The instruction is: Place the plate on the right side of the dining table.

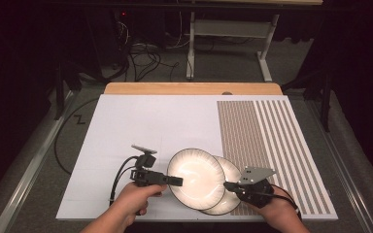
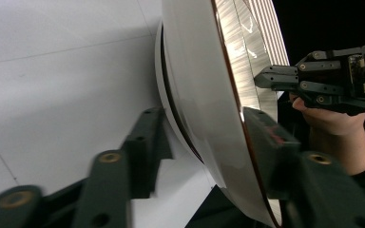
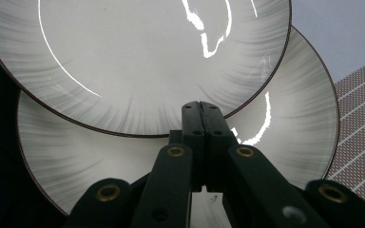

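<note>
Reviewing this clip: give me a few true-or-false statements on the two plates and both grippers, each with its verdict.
1. Two plates overlap on the table. True.
2. The upper plate lies wholly clear of the lower plate. False: it overlaps it.
3. The left gripper straddles the upper plate's rim. True.
4. The right gripper stands wide open. False: its jaws are shut together.
5. The table's right part is striped. True.

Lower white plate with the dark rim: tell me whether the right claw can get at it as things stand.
Probably yes. The right claw lies shut over the lower white plate with the dark rim, on the side left uncovered by the upper white plate that the left claw straddles. It would have to open first.
</note>
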Demonstrator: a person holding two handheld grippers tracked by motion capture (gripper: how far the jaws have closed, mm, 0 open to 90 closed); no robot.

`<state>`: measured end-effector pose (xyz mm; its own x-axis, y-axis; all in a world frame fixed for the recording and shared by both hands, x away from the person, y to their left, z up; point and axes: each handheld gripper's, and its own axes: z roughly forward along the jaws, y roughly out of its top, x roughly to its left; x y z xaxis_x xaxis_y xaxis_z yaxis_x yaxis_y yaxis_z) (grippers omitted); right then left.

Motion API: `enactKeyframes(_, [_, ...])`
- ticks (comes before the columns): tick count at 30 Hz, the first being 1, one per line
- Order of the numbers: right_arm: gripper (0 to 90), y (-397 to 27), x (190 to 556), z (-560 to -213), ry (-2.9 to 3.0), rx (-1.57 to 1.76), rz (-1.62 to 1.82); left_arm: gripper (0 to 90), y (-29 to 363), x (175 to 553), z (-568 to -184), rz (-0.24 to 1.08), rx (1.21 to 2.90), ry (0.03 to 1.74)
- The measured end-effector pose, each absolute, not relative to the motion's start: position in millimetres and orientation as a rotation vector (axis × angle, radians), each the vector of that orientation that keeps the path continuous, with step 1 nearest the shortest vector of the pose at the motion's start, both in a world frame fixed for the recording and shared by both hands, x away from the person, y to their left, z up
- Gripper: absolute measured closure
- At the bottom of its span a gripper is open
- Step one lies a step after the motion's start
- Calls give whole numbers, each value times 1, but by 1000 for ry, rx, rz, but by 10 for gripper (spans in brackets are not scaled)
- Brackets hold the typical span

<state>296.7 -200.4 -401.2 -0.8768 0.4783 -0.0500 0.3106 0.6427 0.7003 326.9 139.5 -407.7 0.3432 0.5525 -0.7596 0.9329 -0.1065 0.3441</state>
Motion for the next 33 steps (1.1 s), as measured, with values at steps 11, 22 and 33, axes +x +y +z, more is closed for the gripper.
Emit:
enactKeyframes(11, [900,-201,296,-401,2630,647,1052,666,135,326,-403,-527,1814,1335])
enactKeyframes(22, [900,-203,294,-399,2620,644,1067,712,131,323,-400,-458,1832,1362])
enactKeyframes(33, [896,-212,293,-388,2552,652,1189,750,133,318,-402,-442,1773,1361])
